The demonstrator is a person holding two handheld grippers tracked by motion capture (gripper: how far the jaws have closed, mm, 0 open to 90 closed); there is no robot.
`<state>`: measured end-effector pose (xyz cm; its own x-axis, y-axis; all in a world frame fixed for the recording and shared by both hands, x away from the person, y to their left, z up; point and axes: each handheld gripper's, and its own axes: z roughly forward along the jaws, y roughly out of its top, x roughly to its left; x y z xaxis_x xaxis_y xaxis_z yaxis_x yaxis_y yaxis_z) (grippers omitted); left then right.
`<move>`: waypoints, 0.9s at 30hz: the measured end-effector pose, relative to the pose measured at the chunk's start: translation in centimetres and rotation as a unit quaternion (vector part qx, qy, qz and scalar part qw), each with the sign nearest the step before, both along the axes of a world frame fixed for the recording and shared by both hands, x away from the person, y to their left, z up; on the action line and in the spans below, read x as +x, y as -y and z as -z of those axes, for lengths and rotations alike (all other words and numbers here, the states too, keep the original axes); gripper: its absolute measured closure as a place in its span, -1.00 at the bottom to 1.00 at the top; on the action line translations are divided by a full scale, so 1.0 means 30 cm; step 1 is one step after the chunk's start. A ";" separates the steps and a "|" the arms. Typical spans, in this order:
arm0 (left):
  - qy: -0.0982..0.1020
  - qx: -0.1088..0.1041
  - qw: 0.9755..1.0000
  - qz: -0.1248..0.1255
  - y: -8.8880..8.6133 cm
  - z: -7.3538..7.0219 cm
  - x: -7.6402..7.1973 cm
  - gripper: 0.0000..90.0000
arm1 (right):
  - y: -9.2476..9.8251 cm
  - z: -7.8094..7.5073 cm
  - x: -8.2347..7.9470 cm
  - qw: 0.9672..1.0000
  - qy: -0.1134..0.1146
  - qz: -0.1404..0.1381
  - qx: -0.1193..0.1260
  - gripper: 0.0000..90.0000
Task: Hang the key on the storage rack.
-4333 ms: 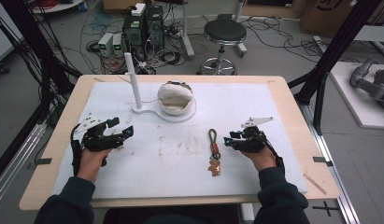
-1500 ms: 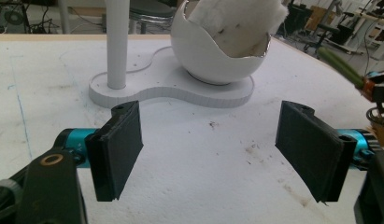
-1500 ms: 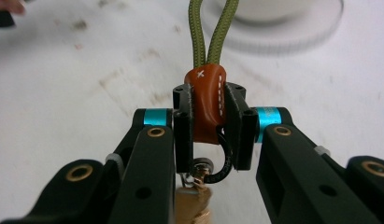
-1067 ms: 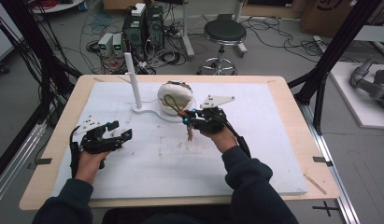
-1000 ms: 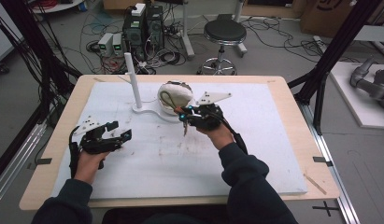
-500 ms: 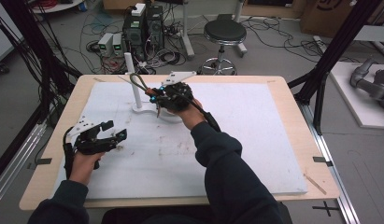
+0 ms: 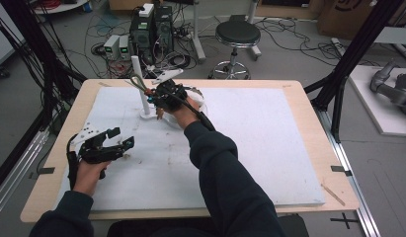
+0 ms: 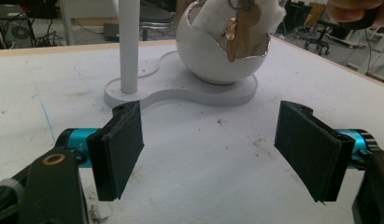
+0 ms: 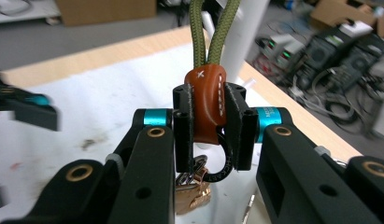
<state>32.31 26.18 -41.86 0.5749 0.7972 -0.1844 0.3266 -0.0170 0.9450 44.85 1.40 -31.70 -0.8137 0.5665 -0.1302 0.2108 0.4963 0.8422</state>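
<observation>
keychain: brown leather tab with white stitching, olive cord loop above, copper-coloured key hanging below. Held up beside the white post, off the tabletop.
grip: right gripper has its jaws nearly closed, clamped on the leather tab only. That leaves the loop free and standing up, so it can go over something.
loop: cord loop sits right at the post; can't tell whether it's around it yet. My guess is the aim is hanging it there.
post: upright on a flat white base, shared with a cracked egg-shaped white shell.
left gripper: jaws wide apart, nothing between them. Parked low over the tabletop, well clear of the post, pointing at the base.
risk: loop is floppy, could miss the post top.
</observation>
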 end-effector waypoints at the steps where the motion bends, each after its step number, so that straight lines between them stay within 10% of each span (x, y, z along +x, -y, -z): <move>1: 0.000 -0.001 1.000 0.000 0.001 0.000 0.000 -0.48 | -0.004 0.005 0.009 1.000 -0.001 0.005 -0.005 0.68; 12: 0.002 -0.009 1.000 -0.001 -0.002 0.001 -0.003 -0.48 | 0.034 0.015 0.031 0.999 -0.028 0.022 0.020 0.22; 27: 0.005 -0.015 1.000 -0.006 -0.001 -0.001 -0.008 -0.50 | 0.365 -0.107 0.049 0.993 -0.024 0.062 0.095 -0.13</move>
